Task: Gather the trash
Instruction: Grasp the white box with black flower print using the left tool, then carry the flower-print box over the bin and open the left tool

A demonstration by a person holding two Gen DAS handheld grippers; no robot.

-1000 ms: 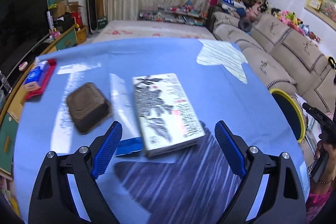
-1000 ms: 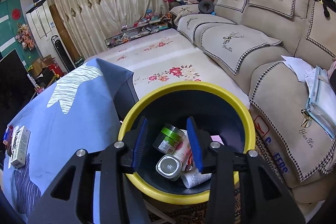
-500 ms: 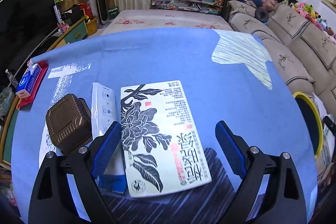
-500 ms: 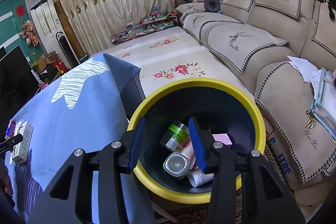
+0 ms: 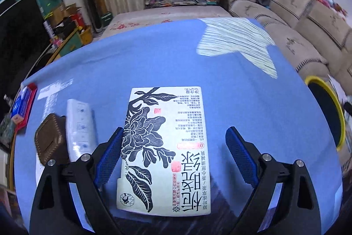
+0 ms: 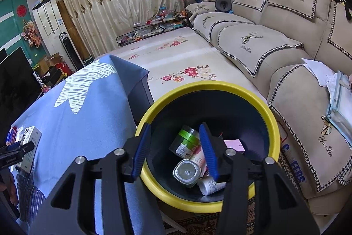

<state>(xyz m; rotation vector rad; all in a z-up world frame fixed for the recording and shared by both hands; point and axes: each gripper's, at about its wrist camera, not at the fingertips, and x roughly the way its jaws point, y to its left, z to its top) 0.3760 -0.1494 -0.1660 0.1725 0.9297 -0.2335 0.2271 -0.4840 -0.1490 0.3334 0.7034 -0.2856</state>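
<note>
Since the earlier frame, my left gripper point(image 5: 173, 155) has closed in on the flat white carton printed with a black flower and Chinese characters point(image 5: 164, 151), which now fills the space between the spread blue pads. The left pad point(image 5: 109, 155) sits at the carton's left edge; whether it touches I cannot tell. The right pad stands apart from the carton. The carton lies flat on the blue tablecloth point(image 5: 154, 54). Just left of it lies a long white box with small blue markings point(image 5: 81, 124), and beside that a brown woven square box point(image 5: 49, 142). My right gripper point(image 6: 176, 151) has barely shifted: it hangs over the yellow-rimmed black bin point(image 6: 272, 124) with its fingers released and nothing between them. Inside the bin lie a green-lidded clear jar point(image 6: 186, 141), a second clear jar point(image 6: 187, 172), a white tube point(image 6: 210, 185) and a pink block point(image 6: 234, 144).
</note>
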